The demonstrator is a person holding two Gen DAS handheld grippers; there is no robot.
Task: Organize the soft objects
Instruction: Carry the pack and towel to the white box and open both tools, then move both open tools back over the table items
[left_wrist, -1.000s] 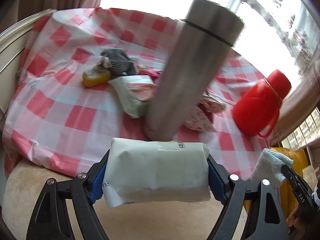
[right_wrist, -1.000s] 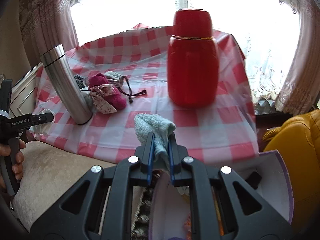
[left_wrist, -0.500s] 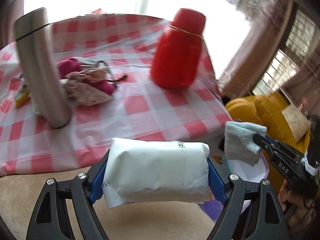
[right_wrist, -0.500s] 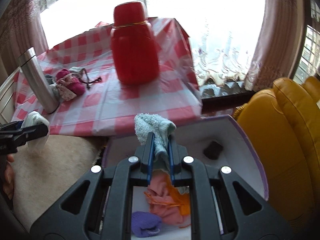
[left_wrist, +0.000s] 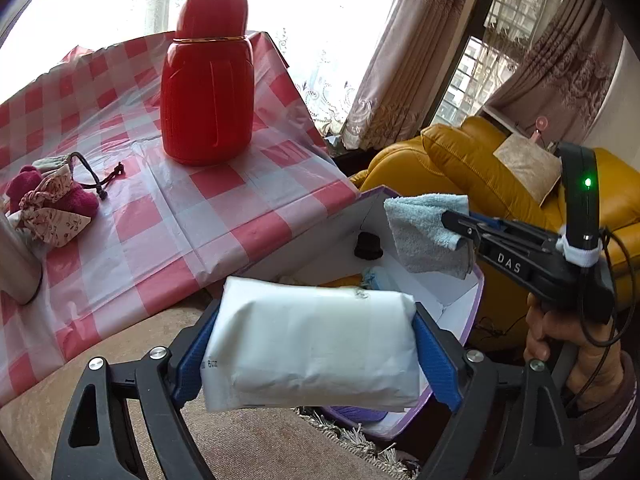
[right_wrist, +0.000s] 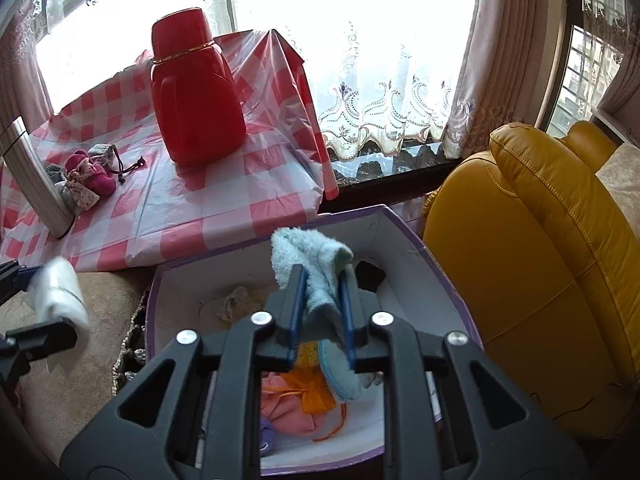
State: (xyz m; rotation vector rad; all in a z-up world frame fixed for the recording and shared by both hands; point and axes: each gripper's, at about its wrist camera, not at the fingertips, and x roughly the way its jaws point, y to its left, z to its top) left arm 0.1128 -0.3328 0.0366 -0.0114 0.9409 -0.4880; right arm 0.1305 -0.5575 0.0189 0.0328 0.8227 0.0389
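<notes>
My left gripper (left_wrist: 314, 314) has a white soft pack (left_wrist: 312, 344) between its blue pads, and its jaws are opening while the pads still touch the pack's ends. It hangs at the near rim of a white box with purple edges (left_wrist: 460, 304). My right gripper (right_wrist: 321, 276) is over the box (right_wrist: 400, 232) with a light blue towel (right_wrist: 308, 252) between its pads. Its jaws are opening, and the towel still hangs there. In the box lie an orange and pink pouch (right_wrist: 296, 400) and a small black thing (right_wrist: 370, 274).
A red thermos (left_wrist: 208, 88), a steel flask (right_wrist: 36, 184) and small cloth pouches (left_wrist: 52, 208) stand on the red-checked table. A yellow armchair (right_wrist: 540, 260) is right of the box. A beige cushion (left_wrist: 80, 352) lies below the table's edge.
Both grippers swung right, away from the table and toward the box. The right gripper's pads have spread a little around the towel. The left still carries the white pack.
</notes>
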